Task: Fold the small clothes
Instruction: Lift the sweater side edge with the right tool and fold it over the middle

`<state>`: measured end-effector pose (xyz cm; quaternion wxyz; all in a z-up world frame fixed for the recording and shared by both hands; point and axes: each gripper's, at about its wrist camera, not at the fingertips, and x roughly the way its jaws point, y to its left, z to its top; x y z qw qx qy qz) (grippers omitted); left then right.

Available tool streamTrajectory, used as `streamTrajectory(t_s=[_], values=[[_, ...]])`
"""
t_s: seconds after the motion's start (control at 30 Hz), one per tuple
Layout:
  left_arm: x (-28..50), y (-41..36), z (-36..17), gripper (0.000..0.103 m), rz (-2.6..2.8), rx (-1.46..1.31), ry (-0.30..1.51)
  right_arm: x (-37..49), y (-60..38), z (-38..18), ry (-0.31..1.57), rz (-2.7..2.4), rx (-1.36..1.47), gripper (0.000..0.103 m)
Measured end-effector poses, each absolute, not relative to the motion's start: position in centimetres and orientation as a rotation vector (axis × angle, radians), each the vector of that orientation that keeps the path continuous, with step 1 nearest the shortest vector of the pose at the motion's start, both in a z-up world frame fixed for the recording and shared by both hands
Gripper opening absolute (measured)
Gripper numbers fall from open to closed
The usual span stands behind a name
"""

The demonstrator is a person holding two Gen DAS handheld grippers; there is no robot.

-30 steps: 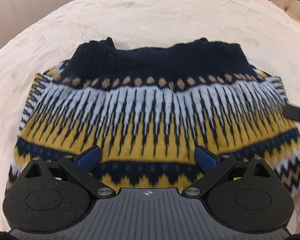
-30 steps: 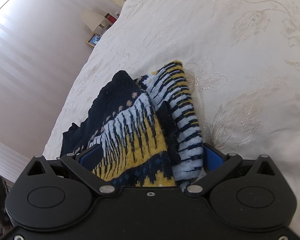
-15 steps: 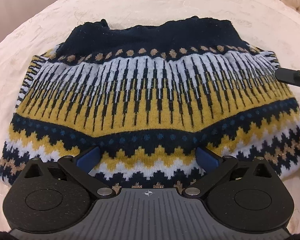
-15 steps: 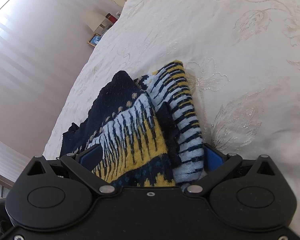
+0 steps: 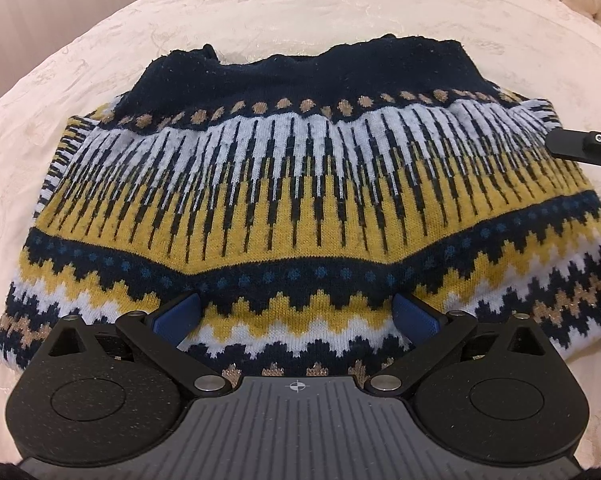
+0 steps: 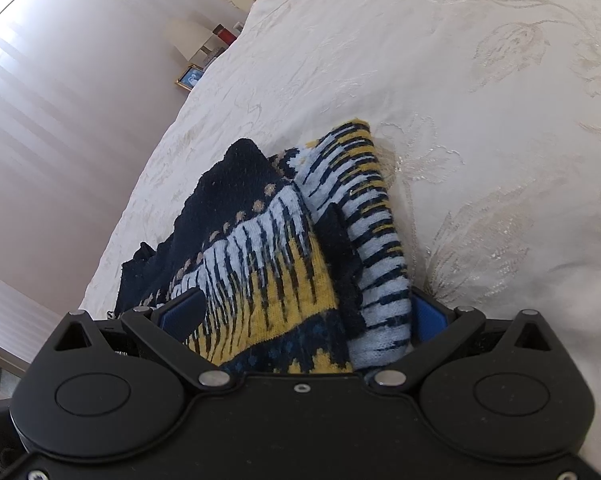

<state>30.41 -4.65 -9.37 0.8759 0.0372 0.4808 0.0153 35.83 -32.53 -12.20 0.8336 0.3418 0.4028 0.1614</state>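
the folded patterned sweater (image 5: 300, 184) lies on the bed (image 5: 260, 12), spreading toward 12 o'clock between both wide-open tools, left tool (image 5: 296, 312) and right tool (image 6: 300, 314).

The right claw (image 6: 300, 316), jaws spread wide, straddles the patterned sweater (image 6: 276, 264) on the cream bedspread (image 6: 460, 100).

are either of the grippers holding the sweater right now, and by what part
Both sets of jaws stand wide with the patterned sweater lying between them: the left gripper at its near edge, the right gripper at its side edge. Whether either actually clamps it cannot be told.
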Motion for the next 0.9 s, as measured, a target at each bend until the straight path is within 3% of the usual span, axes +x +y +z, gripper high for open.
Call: streamTrajectory(t_s=[0.33, 0.37, 0.43, 0.47, 0.5, 0.9], values=[[30.0, -4.2, -9.3, 0.103, 0.01, 0.058, 0.988, 36.0, -33.3, -12.5, 0.82, 0.364, 0.809, 0.103], [29.9, -3.9, -9.1, 0.103, 0.001, 0.048, 0.986, 35.9, -33.2, -12.4, 0.82, 0.361, 0.8, 0.099], [29.7, -3.2, -8.7, 0.102, -0.021, 0.021, 0.981, 35.9, -32.8, -12.1, 0.829, 0.351, 0.764, 0.077], [29.6, -2.8, -8.5, 0.1, -0.032, 0.006, 0.974, 36.0, -32.6, -12.1, 0.842, 0.338, 0.746, 0.057], [29.4, -2.3, -8.2, 0.1, -0.04, -0.011, 0.966, 36.1, -32.5, -12.3, 0.851, 0.337, 0.738, 0.05], [24.6, 5.0, -4.9, 0.099, 0.096, -0.089, 0.912, 34.8, -30.2, -9.9, 0.762, 0.287, 0.587, 0.044]])
